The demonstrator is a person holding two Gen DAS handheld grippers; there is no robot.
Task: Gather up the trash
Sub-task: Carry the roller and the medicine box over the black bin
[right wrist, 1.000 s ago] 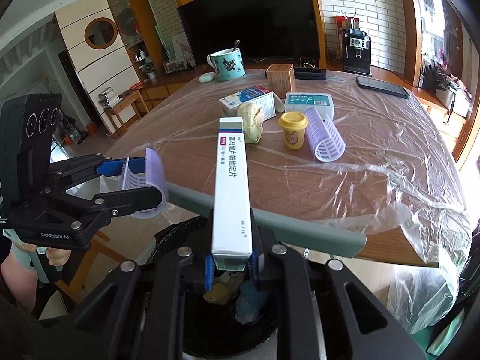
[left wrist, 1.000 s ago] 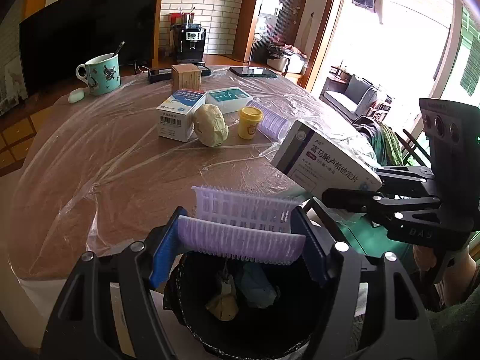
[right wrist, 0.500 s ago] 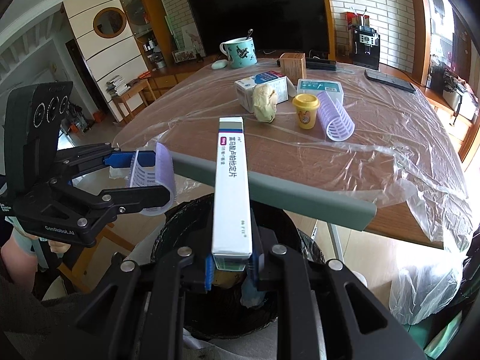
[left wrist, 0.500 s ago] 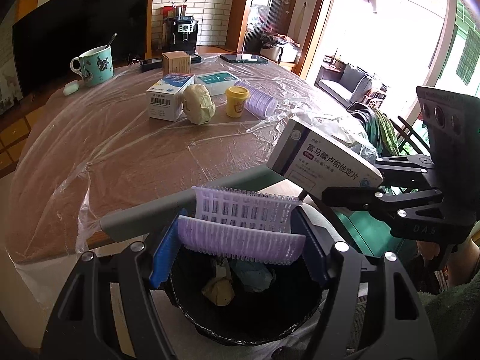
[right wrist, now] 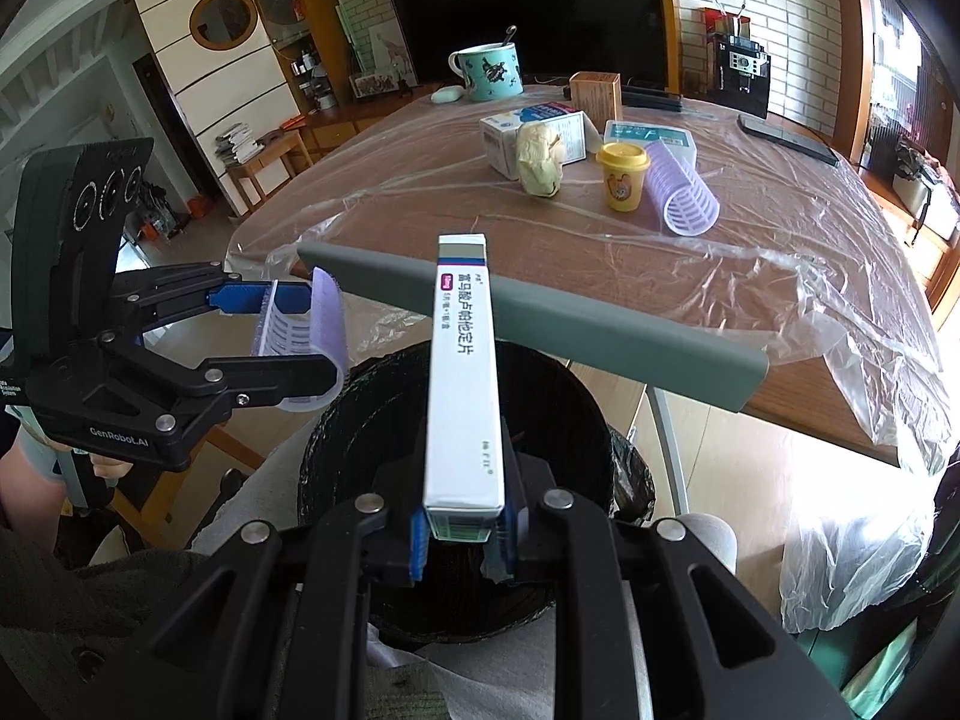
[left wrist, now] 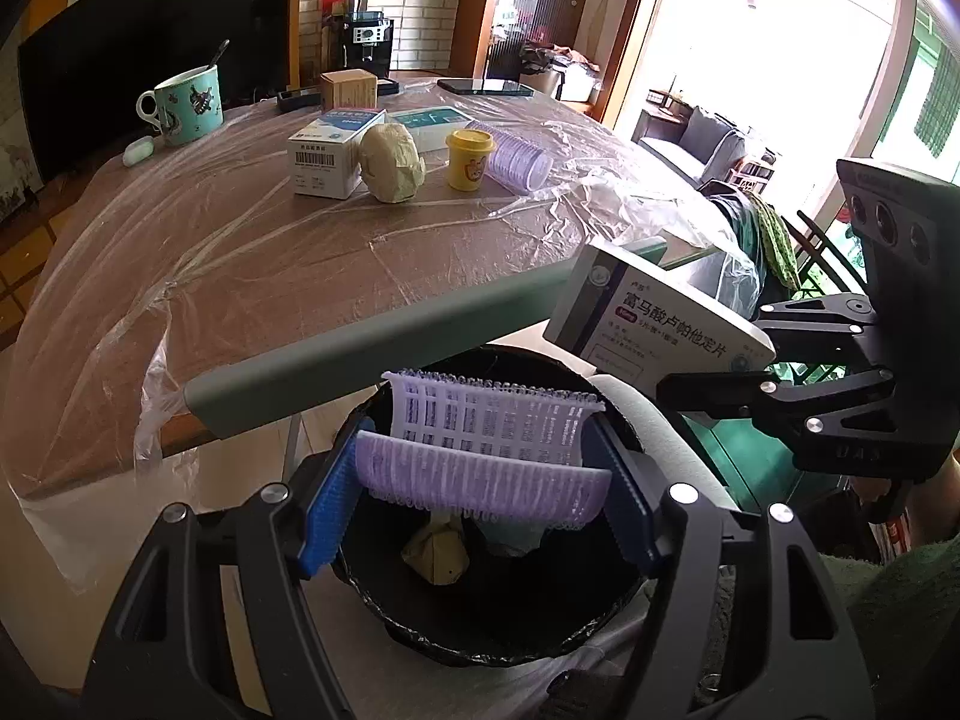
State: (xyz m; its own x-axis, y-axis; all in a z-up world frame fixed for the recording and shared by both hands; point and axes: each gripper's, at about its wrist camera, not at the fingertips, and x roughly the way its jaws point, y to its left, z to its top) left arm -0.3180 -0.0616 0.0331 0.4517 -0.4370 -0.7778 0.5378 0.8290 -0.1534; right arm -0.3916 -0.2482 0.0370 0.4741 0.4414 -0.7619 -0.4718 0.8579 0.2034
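Hovering over the black trash bin point(left wrist: 480, 612), the left gripper point(left wrist: 480, 480) clamps a purple hair roller point(left wrist: 486, 456) crosswise, long axis running 9 to 3 o'clock between the blue pads; bin mouth sits directly below at 6 o'clock, so a drop looks lined up. Right gripper point(left wrist: 720, 384) comes in from 3 o'clock gripping a white medicine box point(left wrist: 660, 324), also above the bin rim. Crumpled paper already lies in the bin. Plastic-covered table point(left wrist: 240, 276) stretches toward 12 o'clock with a second roller, yellow cup point(left wrist: 470, 159), paper wad point(left wrist: 391, 162), boxes and a mug point(left wrist: 186, 105); a grey chair back point(left wrist: 372, 354) sits between table and bin.

Right wrist view: right gripper point(right wrist: 462, 534) is clenched tight on the medicine box point(right wrist: 462, 372), its long axis pointing to 12 o'clock, far end over the bin point(right wrist: 372, 420). Left gripper point(right wrist: 300, 348) at 9 o'clock holds the roller point(right wrist: 306, 342) just over the bin's left rim. Both hands look about equally near. TV, brick wall and shelves behind.
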